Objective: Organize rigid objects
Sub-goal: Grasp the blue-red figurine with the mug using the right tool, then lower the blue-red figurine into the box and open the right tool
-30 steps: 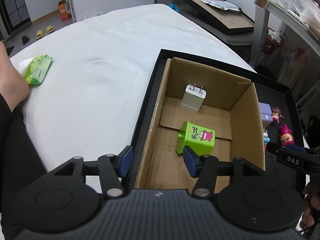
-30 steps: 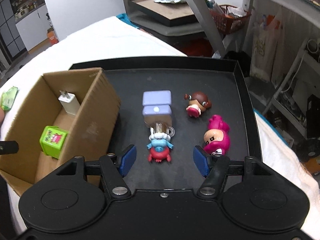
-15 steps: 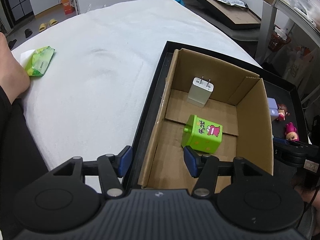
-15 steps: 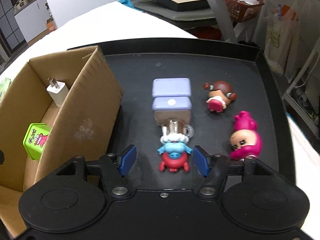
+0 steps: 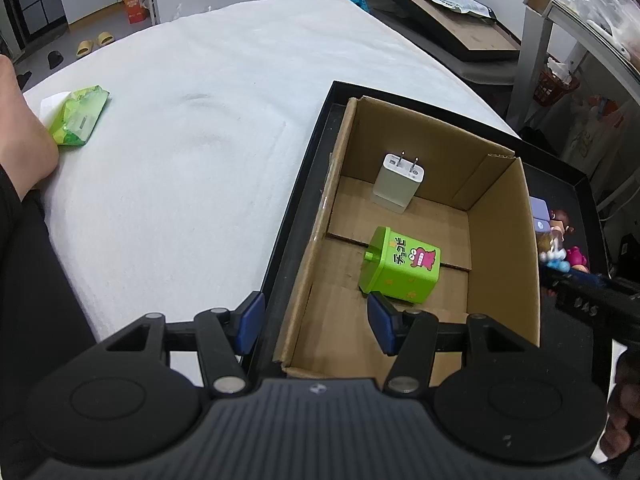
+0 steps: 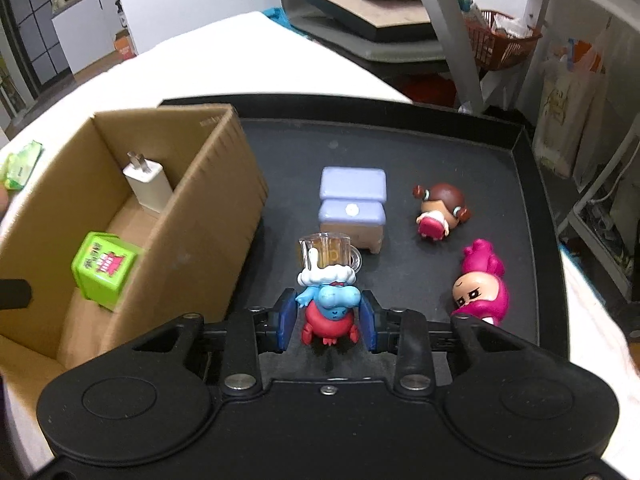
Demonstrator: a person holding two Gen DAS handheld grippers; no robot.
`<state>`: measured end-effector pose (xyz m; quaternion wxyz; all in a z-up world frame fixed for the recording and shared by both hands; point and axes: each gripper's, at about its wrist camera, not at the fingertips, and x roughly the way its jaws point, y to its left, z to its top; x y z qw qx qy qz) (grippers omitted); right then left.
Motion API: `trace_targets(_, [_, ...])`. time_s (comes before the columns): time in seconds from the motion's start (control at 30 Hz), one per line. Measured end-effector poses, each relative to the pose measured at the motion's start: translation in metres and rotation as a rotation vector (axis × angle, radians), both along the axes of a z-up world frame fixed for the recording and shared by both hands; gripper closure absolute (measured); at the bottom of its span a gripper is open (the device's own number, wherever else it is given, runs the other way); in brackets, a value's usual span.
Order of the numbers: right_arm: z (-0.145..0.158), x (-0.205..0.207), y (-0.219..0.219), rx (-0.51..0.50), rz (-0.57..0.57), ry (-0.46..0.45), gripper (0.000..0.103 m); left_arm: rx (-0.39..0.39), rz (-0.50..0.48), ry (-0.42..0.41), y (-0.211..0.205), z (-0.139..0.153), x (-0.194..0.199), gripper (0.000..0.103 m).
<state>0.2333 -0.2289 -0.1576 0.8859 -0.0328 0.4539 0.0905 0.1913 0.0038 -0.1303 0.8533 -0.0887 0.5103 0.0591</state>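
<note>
A cardboard box (image 5: 504, 240) stands in a black tray (image 6: 532, 168). Inside it lie a white charger (image 5: 398, 182) and a green toy box (image 5: 400, 266); both also show in the right wrist view, the charger (image 6: 148, 184) and the green box (image 6: 104, 270). My left gripper (image 5: 314, 322) is open and empty, straddling the box's near left wall. My right gripper (image 6: 328, 320) is shut on a blue-and-red figurine holding a mug (image 6: 328, 296), lifted off the tray floor. On the tray lie a purple block (image 6: 354, 204), a brown-haired doll (image 6: 438, 210) and a pink doll (image 6: 480, 286).
The tray sits on a white bed (image 5: 192, 140). A green wipes pack (image 5: 78, 120) lies at the bed's left by a person's arm (image 5: 20, 132). Shelving and a framed board (image 6: 368, 4) stand behind the tray.
My right gripper has closed on the blue-and-red figurine and raised it off the tray. My left gripper has stayed open over the box's near wall, shifting slightly.
</note>
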Motion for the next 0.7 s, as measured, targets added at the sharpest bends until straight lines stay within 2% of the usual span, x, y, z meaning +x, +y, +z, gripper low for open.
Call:
trace_targets(0.37, [0.051, -0.005, 0.015, 0.028, 0.035, -0.099, 0.07, -0.02, 0.001, -0.014, 0.006, 0.005, -0.006, 0.048])
trace_targets(0.7, [0.08, -0.012, 0.042, 0.031, 0.087, -0.152, 0.07, -0.063, 0.021, -0.026, 0.024, 0.006, -0.015, 0.048])
